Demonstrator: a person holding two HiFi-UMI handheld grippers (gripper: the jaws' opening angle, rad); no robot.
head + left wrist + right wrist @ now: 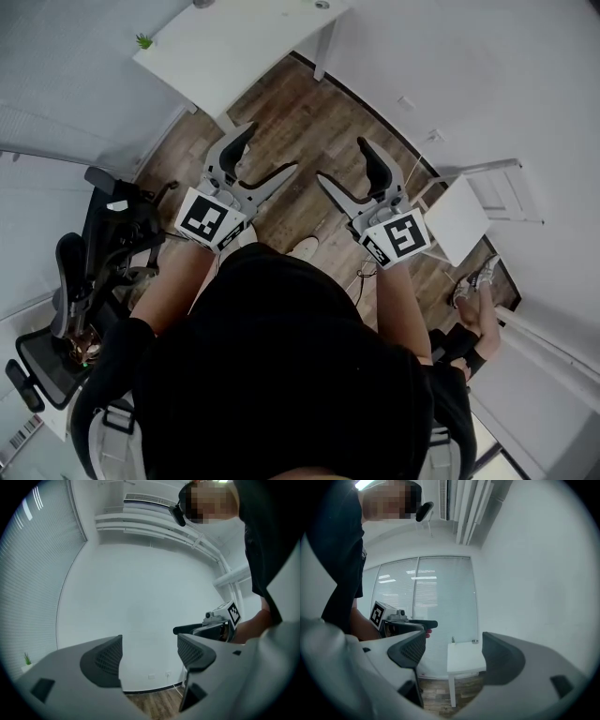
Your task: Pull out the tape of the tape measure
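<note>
No tape measure can be made out in any view. In the head view my left gripper (267,150) and right gripper (343,161) are held side by side at chest height over the wooden floor (300,122), both open with nothing between their jaws. The left gripper view shows its open jaws (149,656) against a bare white wall, with the right gripper (211,625) off to the right. The right gripper view shows its open jaws (454,651) towards a white table (464,660), with the left gripper (401,623) at the left.
A white table (234,42) stands ahead, with a small green plant (142,41) and a small round object (322,5) on it. A black office chair (89,262) is at my left. A small white side table (457,217) is at my right.
</note>
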